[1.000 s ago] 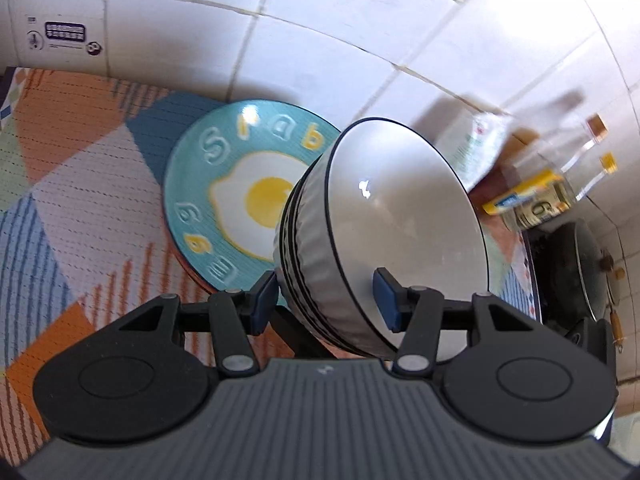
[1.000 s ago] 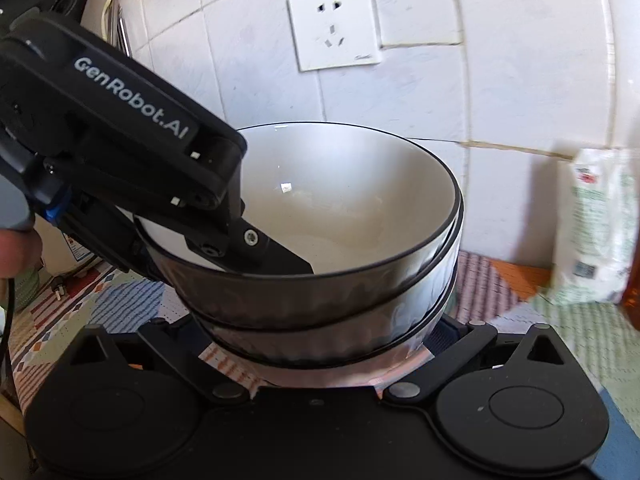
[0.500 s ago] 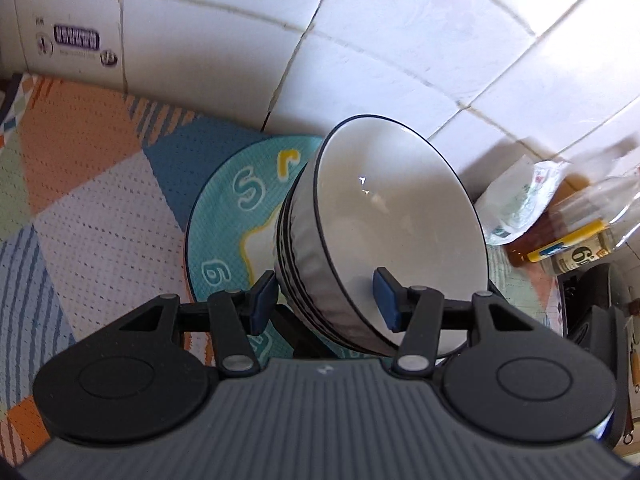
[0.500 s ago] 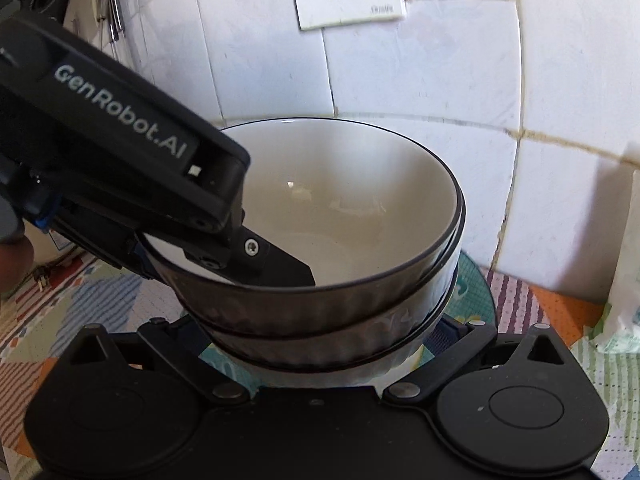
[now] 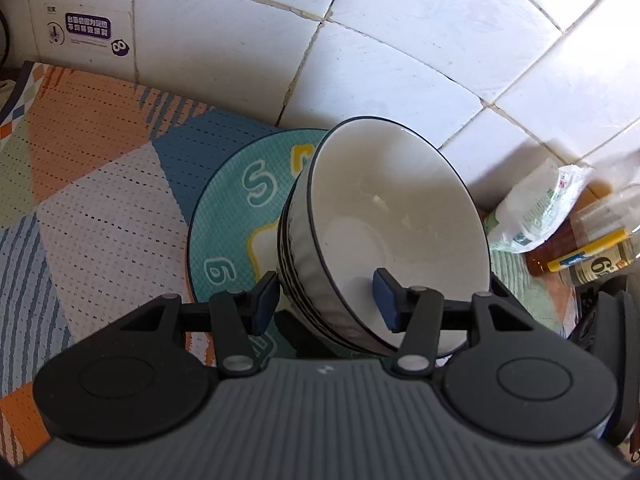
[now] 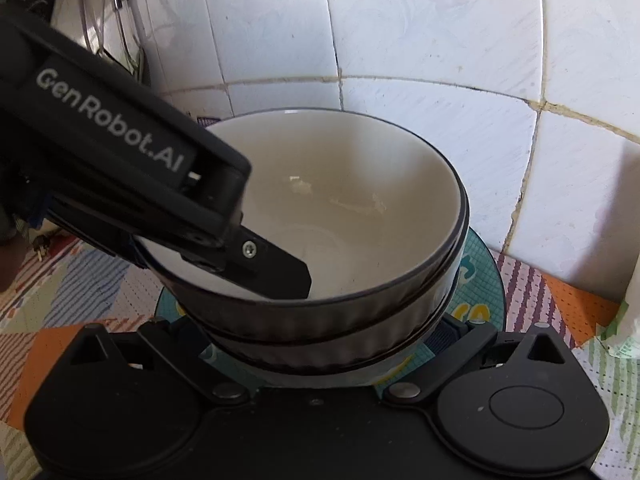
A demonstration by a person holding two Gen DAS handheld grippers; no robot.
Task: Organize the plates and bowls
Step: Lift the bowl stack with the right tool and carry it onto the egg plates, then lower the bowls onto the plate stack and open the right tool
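The stack of white bowls with dark ribbed outsides (image 5: 392, 236) was held up over the round teal plate with the fried-egg picture (image 5: 232, 216), tipped a little, and I could not tell if the bottom bowl was touching the plate yet. The left gripper (image 5: 326, 300) was closed on the near wall of the stack, one blue pad inside the top bowl and one outside. The right gripper (image 6: 326, 330) reached around the low part of the stack from its own side, with a finger at each side of the bowls; it looked like it was squeezing them, but the pads were mostly hidden, so I could not be sure. A second before, the egg on the plate showed fully and the bowls sat off to one side of it. Now the bowls covered most of the egg, and only some letters showed. That meant the stack had been carried over the plate and lowered, so setting it down and letting go was probably next. The plate lay on a colourful patterned mat (image 5: 92, 168) by the white tiled wall (image 5: 360, 60), near a white bag (image 5: 536, 208) and a bottle (image 5: 580, 248).
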